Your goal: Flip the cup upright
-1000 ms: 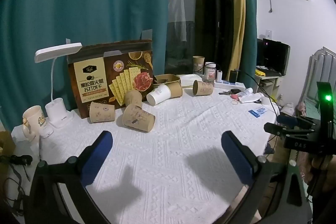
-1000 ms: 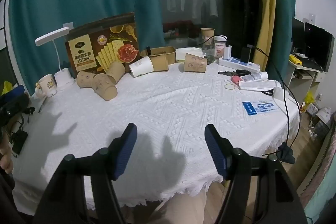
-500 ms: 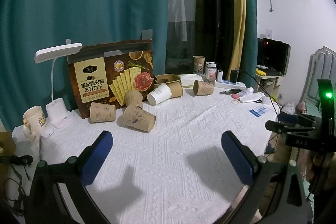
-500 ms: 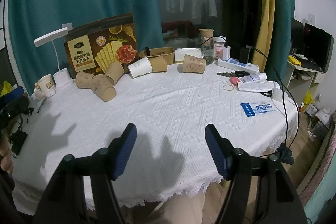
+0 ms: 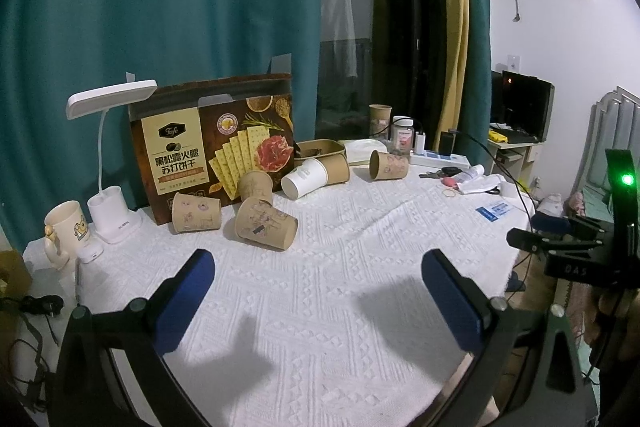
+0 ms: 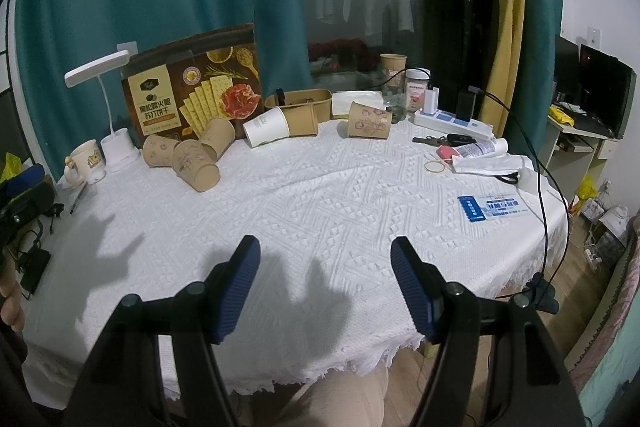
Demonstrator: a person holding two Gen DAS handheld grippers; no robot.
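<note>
Cups — paper, brown, several lying on their sides at the far part of the desk. Nearest cup: on its side at about 11 o'clock from the left gripper, mouth toward lower right, well apart from both grippers. Second cup just beside it at its 9 o'clock, also on its side. Third cup tilted against the cracker box. White cup on its side at 12 o'clock, touching a brown one behind it. Lone cup on its side at 1 o'clock. One cup stands upright at the far edge.

Progress — judged as not begun: no cup is held and none of the fallen ones has been raised. Everything is left: reach, grasp, turn, set down.

Left gripper: jaws spread wide, nothing between them, hovering over bare cloth. Right gripper: likewise spread and empty, over the near edge of the desk.

Surroundings: lamp and mug at 10 o'clock; power strip, keys, rubber band and blue card at 1 to 2 o'clock in the right view.
</note>
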